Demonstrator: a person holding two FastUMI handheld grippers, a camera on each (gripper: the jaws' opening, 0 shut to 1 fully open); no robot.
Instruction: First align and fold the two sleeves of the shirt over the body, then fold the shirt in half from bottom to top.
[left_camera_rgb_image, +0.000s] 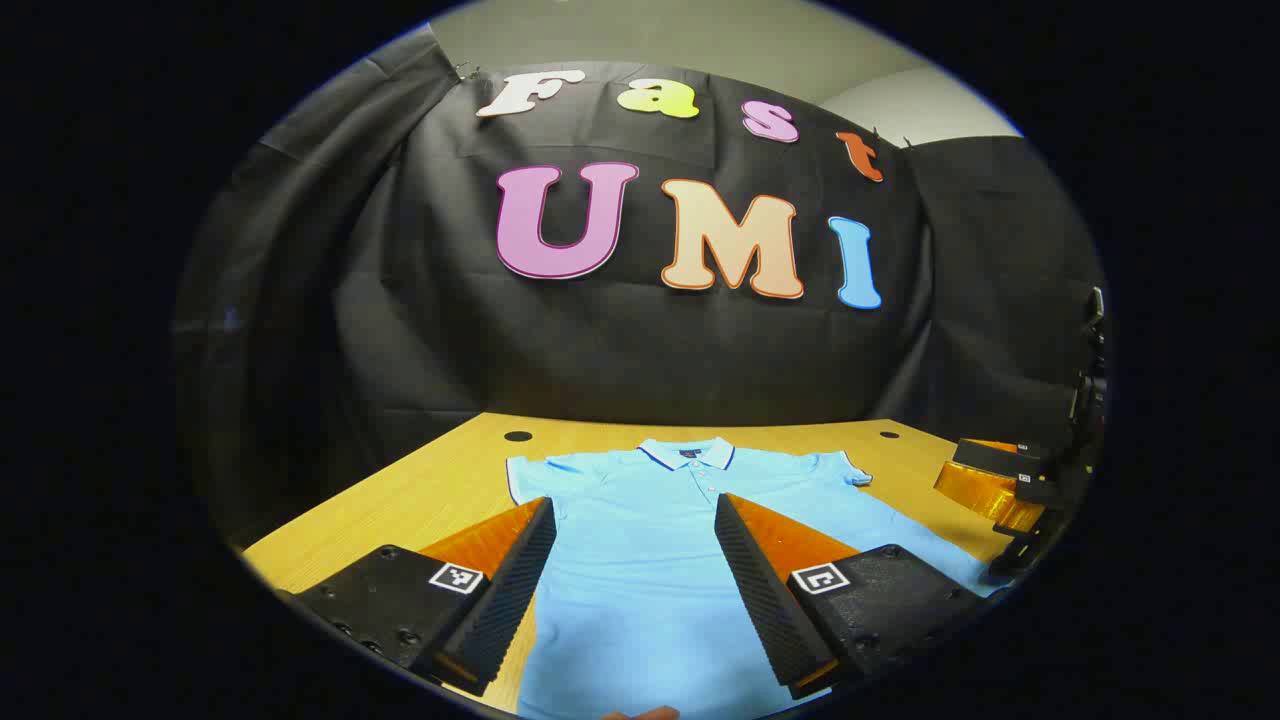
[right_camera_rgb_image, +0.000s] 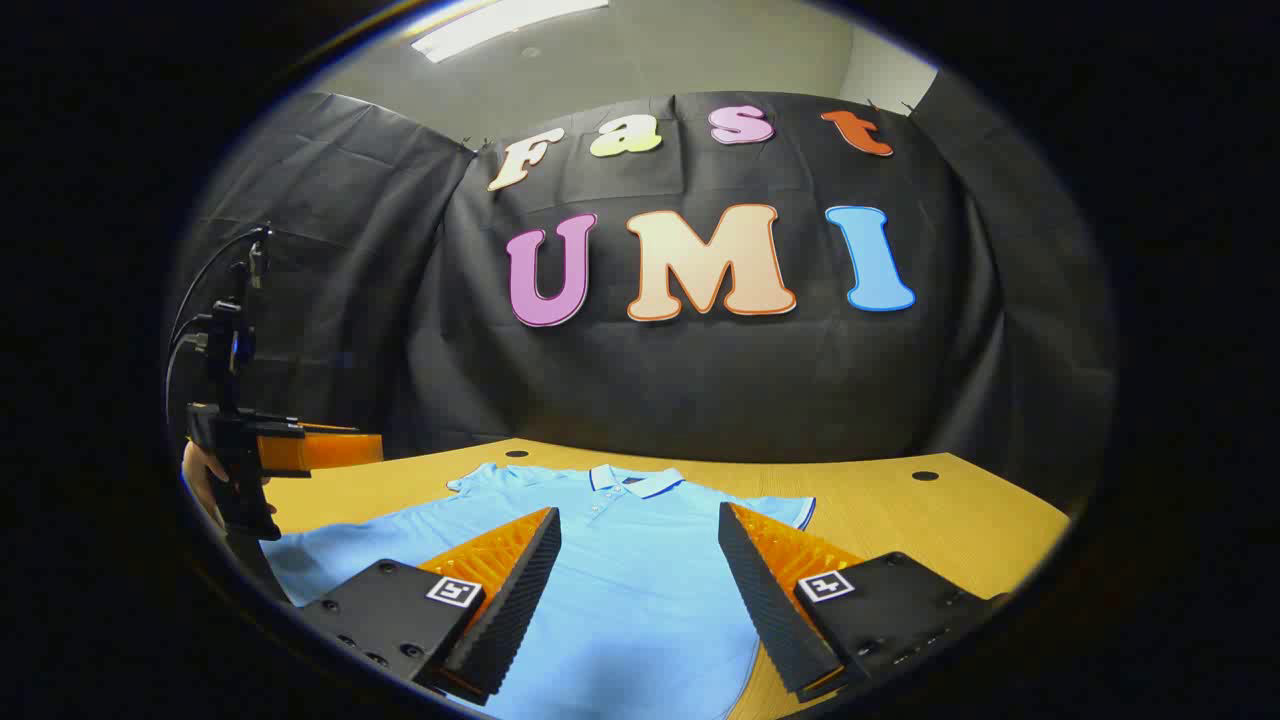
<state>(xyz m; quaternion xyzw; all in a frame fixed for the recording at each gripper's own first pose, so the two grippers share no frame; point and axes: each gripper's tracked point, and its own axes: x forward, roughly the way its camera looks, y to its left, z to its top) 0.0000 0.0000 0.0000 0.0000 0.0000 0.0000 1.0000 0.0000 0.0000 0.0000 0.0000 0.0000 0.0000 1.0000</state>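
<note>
Left gripper view, item one: our left gripper, its two fingers spread wide apart with nothing between them, hanging above the shirt without touching it. Item two: the shirt itself, a light blue polo, lying flat and face up on the wooden table, directly ahead of and beneath the left gripper; its collar points away from us toward the booth's black cloth wall, and both short sleeves lie spread out to the sides, not yet folded over the body. Item three: far to the right of the left gripper, at the edge of the same view, we see our right gripper, held above the table beside the shirt's far sleeve; from this angle we cannot tell how its fingers stand. Right gripper view, item four: the right gripper, fingers likewise parted wide and empty, poised over the lower body of the shirt, with the collar ahead of it and slightly left. Item five: to the left of the right gripper, the left gripper appears again, farther off, gripped by a hand and raised above the shirt's near sleeve. Item six: two dark round holes in the tabletop, near its far edge beyond the shirt.
</note>
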